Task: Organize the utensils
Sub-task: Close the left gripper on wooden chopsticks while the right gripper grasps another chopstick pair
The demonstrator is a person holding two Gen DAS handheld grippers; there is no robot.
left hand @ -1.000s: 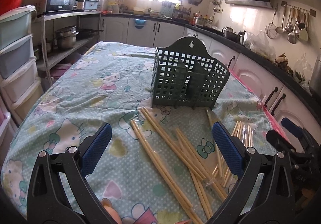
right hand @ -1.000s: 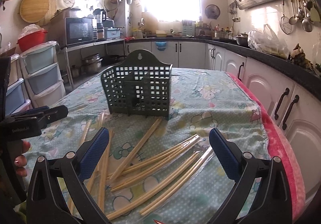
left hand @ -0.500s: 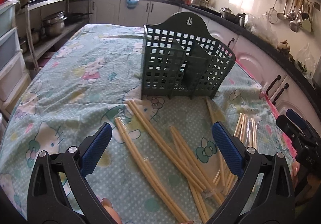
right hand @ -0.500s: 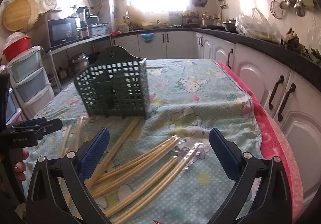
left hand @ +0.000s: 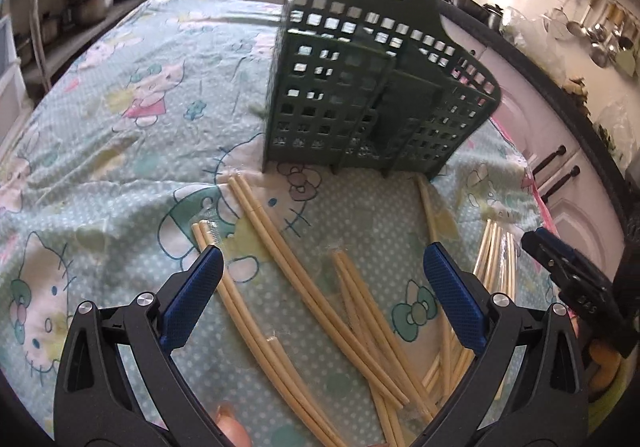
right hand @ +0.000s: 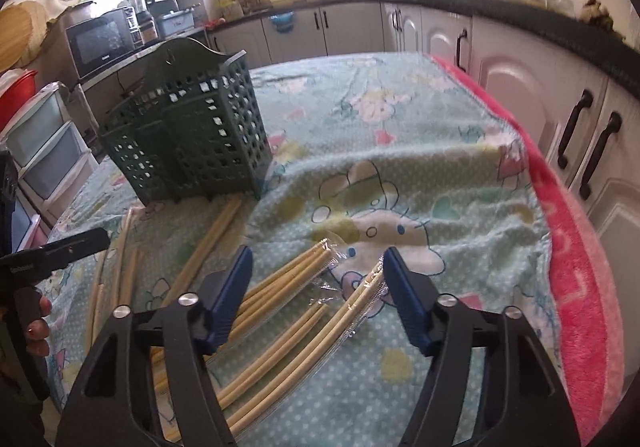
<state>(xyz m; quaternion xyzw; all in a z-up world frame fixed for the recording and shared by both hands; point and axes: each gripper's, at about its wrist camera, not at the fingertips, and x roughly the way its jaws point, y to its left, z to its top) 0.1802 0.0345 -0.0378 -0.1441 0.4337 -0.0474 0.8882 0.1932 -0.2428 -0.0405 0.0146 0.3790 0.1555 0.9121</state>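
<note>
- We see a dark green slotted basket standing upright on the cartoon-print cloth that covers the table; we take it as our landmark.
- In front of the basket, on the side nearer the cameras, pale chopsticks lie scattered flat on the cloth, some of them in clear wrappers.
- 1 pair starts just beside the basket's front left foot and runs toward the camera; another stick starts near its front right foot.
- Our left gripper hangs above the chopsticks in front of the basket, its blue pads spread wide with nothing between them touching either pad.
- Our right gripper is to the right of the basket and nearer the camera, tilted down over 2 wrapped pairs of chopsticks.
- Its jaws have just been closing and now stand partly open; the wrapped sticks lie between the pads on the cloth, but we see no pad pressing on them.
- In the left wrist view the right gripper's tip shows beyond the chopsticks to the right of the basket's front.
- A pink blanket edge runs along the table side far right of the basket.
</note>
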